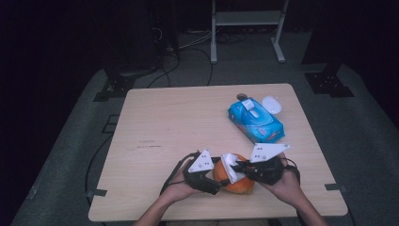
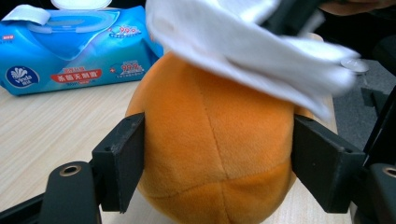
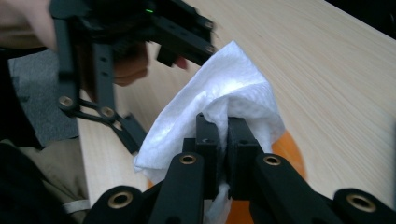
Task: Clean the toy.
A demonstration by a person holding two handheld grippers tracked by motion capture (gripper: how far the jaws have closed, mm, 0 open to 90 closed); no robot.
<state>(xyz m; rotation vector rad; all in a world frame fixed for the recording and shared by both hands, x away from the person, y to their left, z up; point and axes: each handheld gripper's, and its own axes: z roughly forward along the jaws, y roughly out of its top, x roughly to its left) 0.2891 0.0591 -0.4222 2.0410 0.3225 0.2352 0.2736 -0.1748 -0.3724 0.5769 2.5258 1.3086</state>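
Two grippers share the job near the desk's (image 1: 155, 122) front edge. Our left gripper (image 2: 217, 161) squeezes the orange plush ball (image 2: 215, 154) so it stays put, while our right gripper (image 3: 223, 140) pinches a white wipe (image 3: 219, 88) and rubs its top clean.

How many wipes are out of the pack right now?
1. The one wipe is clamped in the right tongs and draped over the orange plush, which sits between the left tongs. Others may be hidden in the blue pack.
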